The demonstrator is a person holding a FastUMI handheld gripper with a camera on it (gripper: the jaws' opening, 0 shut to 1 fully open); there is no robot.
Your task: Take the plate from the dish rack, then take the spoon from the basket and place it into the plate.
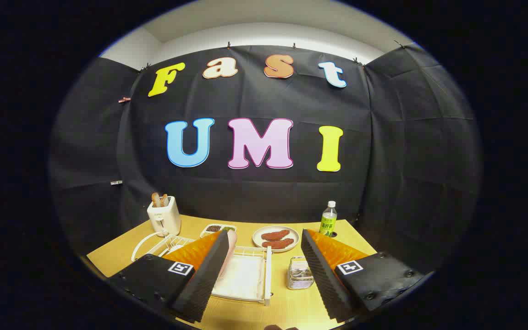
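Left to right: toaster [163,216] at the back, white dish rack [245,275] just ahead of the fingers w/ a pink plate [231,245] on edge at its left side, partly behind the left finger; small wire basket [299,273] beside the rack, spoon not clear. Gripper [261,279] spread wide, holding nothing. Step in hand looks like plate pickup — prob. best to drop lower, centre on the rim, then close. Food dish [276,238] & bottle [328,218] beyond — keep clear.
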